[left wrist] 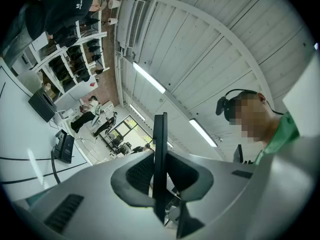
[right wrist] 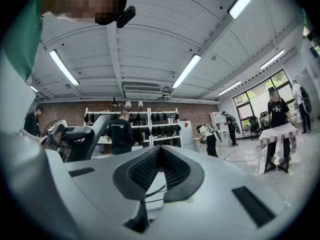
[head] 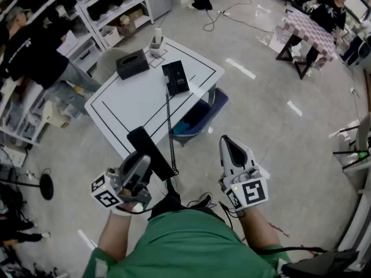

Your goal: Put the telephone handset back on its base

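The black telephone handset (head: pixel 152 151) is clamped in my left gripper (head: pixel 141 165), off the table's near edge. In the left gripper view the handset (left wrist: pixel 160 149) shows edge-on as a thin black bar between the pads. A coiled cord (head: pixel 170 126) runs from it up to the black telephone base (head: pixel 175 77), which sits on the white table (head: pixel 127 103); the base (left wrist: pixel 65 147) also shows far left in the left gripper view. My right gripper (head: pixel 229 145) hangs to the right over the floor, shut with nothing in it, its pads (right wrist: pixel 145 171) meeting.
A black box (head: pixel 132 63) and a white holder (head: pixel 156 43) stand at the table's far end. A blue basket (head: pixel 200 117) sits under the table's right side. Shelves (head: pixel 110 7) and a person (head: pixel 35 51) are to the left, and a checkered table (head: pixel 310 30) is far right.
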### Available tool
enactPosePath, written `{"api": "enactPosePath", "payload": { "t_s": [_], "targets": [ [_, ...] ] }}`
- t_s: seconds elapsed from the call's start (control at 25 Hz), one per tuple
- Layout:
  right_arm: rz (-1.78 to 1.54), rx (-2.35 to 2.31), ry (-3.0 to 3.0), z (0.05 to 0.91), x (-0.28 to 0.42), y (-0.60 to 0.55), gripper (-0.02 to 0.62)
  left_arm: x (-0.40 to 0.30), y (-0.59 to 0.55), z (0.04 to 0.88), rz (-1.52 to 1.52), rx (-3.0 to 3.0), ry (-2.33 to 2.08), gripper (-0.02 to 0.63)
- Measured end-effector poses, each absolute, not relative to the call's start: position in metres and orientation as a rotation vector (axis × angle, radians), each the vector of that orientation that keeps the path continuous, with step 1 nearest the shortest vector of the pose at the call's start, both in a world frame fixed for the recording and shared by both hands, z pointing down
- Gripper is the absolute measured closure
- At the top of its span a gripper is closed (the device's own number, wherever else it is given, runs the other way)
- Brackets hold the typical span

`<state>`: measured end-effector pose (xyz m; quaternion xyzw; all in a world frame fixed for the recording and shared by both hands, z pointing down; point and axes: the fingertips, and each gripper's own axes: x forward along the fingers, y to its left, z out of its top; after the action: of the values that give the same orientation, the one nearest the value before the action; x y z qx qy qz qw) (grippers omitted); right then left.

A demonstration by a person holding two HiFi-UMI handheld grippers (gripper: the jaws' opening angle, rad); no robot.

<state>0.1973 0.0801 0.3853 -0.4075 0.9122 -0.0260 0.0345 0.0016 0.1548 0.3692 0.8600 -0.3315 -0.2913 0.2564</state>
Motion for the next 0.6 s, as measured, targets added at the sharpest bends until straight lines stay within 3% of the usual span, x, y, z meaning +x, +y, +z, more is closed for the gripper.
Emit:
{"api": "enactPosePath", "payload": {
  "t_s": [0.6],
  "targets": [
    [0.007,-1.333,2.828,0.379,0.138,0.092,0.572,-0.060,0.168,0.360,-0.855,2.376,-0.847,0.520]
  ]
}}
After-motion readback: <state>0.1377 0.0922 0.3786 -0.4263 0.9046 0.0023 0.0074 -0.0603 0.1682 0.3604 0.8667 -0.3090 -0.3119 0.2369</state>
